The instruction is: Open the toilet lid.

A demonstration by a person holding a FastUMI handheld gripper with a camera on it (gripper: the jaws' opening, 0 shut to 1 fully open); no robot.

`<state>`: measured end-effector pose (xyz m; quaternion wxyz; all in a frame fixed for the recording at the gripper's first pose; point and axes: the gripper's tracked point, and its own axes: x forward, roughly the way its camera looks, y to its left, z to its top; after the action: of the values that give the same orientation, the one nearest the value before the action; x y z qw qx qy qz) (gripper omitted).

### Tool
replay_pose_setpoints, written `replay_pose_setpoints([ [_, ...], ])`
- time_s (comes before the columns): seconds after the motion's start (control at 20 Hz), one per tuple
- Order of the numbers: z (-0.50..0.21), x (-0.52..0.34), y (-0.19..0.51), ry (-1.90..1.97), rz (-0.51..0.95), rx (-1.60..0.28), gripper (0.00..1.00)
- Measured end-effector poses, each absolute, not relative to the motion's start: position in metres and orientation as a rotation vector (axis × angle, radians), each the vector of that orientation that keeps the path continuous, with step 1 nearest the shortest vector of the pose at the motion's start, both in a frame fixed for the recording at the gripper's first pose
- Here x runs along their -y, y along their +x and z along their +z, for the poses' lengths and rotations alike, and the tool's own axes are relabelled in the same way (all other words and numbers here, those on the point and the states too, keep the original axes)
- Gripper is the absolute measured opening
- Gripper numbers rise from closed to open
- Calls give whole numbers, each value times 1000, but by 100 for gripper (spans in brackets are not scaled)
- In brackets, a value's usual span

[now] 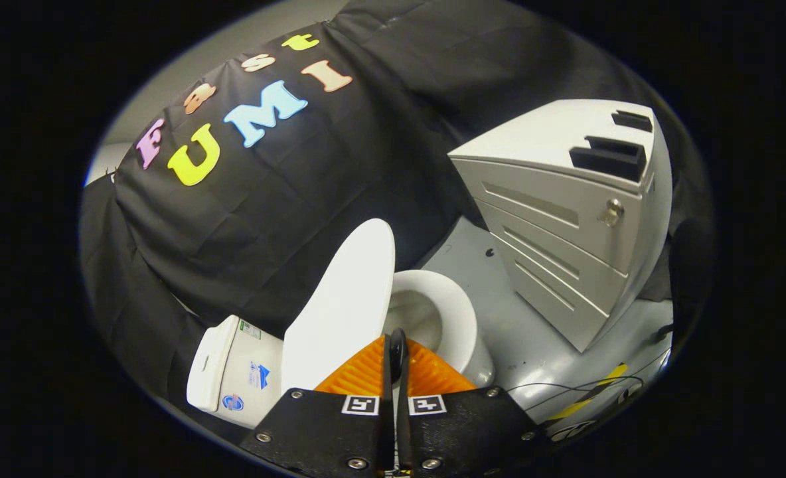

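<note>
The single gripper (pixel 396 355) had its two fingers drawn close together, with only a thin slit left between them. A small dark rounded piece sat at the tips, in that slit; whether it belonged to the gripper or was something pinched could not be told. Whether the tips touched the toilet could not be told either.

Just ahead of the fingers stood one white toilet (pixel 443 318), seen tilted by the camera's angle. Its one lid (pixel 343 309) was already raised, standing nearly upright beside the open bowl and leaning back toward the tank. The ring-shaped seat rested down on the bowl's rim, and the hollow of the bowl lay open just beyond the fingertips. One tank (pixel 234 372) sat behind the lid, with a few small stickers on its side.

Beyond the toilet, well apart from it, stood one pale grey drawer cabinet (pixel 565 219) with three drawer fronts, one lock cylinder near the top drawer's corner, and three dark slots cut in its top. It rested on the grey floor (pixel 532 332), where thin dark cables (pixel 579 388) trailed near a patch of yellow marking (pixel 599 388). A black cloth wall (pixel 380 153) hung behind the toilet and the cabinet.
</note>
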<state>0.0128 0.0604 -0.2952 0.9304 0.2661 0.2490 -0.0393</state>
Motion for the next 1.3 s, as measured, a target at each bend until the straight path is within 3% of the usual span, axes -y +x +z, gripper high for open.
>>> replay_pose_setpoints([
  [0.4,-226,-103,12,416,1,-439,2],
  [1.3,-149,-179,6,161,69,-353,1],
])
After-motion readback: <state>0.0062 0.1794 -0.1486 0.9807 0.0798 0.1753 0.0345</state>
